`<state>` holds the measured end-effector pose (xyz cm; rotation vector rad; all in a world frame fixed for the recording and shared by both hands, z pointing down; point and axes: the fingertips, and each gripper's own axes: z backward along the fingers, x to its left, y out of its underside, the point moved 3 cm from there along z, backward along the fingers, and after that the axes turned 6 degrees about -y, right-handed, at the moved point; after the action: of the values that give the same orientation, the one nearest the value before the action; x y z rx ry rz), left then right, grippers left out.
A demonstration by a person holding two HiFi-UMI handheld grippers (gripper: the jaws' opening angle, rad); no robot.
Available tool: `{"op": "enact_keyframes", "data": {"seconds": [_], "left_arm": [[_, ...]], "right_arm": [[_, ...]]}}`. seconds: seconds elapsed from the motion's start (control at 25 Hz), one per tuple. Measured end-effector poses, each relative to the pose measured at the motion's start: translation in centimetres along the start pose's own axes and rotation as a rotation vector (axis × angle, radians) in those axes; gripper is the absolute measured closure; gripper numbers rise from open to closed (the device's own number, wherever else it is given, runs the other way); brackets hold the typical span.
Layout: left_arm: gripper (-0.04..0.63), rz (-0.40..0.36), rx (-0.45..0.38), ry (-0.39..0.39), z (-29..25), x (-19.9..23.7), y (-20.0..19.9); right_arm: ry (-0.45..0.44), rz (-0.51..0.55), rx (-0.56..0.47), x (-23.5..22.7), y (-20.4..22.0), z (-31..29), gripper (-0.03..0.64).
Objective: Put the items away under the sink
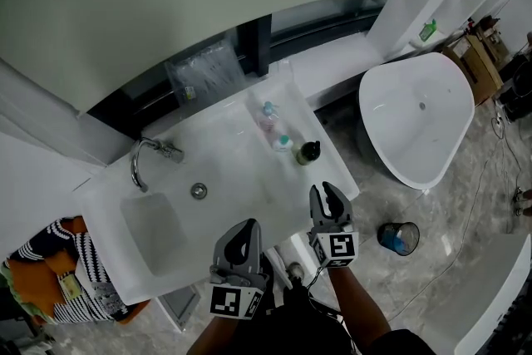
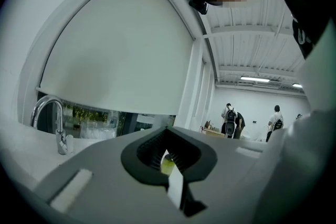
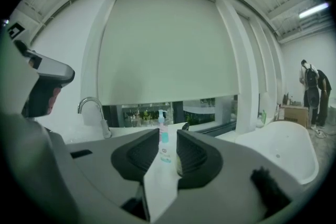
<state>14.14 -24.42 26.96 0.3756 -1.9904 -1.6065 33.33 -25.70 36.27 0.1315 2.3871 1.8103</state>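
Pump bottle (image 3: 163, 136) and its two neighbours, for stowing under the sink, untouched on the right end of the tabletop (image 1: 233, 158).

Nearest the camera, left hand-held gripper (image 1: 243, 233), low over the tabletop's front edge. Jaws closed to a point at the tips, gripping nothing.

Just beside it on the right and slightly further forward, right hand-held gripper (image 1: 326, 195). Jaws moderately parted, pads bare, holding nothing, aimed nearly level across the tabletop's right end.

Ahead of that gap, from near to far in the head view: dark round bottle (image 1: 308, 151), teal-capped bottle (image 1: 283, 144), then the pump bottle. All upright and close together, long axes vertical, well apart from the pads.

Pump bottle framed squarely between the jaws in the right gripper view. Clear body, blue collar, nozzle apparently turned leftward, though hard to make out at that size.

All three plainly nearer the right hand-held gripper than the left, so likely a right-hand reach. Forward along the sighted line, jaws straddling a body from both sides, squeezing across the vertical axis.

Further left, drain (image 1: 198, 190) and faucet (image 1: 145, 155). Behind, plastic bag (image 1: 204, 71) by the window. Beyond, bathtub (image 1: 399, 129) on the floor.
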Motion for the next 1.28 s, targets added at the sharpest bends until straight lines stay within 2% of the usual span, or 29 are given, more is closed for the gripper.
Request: {"op": "enact_keyframes", "data": {"seconds": [0.16, 0.36, 0.56, 1.28], "left_arm": [[0.588, 0.013, 0.018, 0.011, -0.9, 0.9, 0.3], [0.588, 0.011, 0.014, 0.015, -1.9, 2.4, 0.5], [0.588, 0.026, 0.043, 0.022, -2.6, 3.5, 1.2], [0.588, 0.025, 0.088, 0.01, -3.8, 5.4, 2.7]], "right_arm": [[0.03, 0.024, 0.0, -1.0, 0.8, -2.3, 0.499], [0.071, -0.026, -0.033, -2.0, 0.7, -4.6, 0.479], [0.096, -0.009, -0.013, -2.9, 2.0, -6.3, 0.462], [0.141, 0.022, 0.013, -5.2, 3.3, -10.7, 0.451]]}}
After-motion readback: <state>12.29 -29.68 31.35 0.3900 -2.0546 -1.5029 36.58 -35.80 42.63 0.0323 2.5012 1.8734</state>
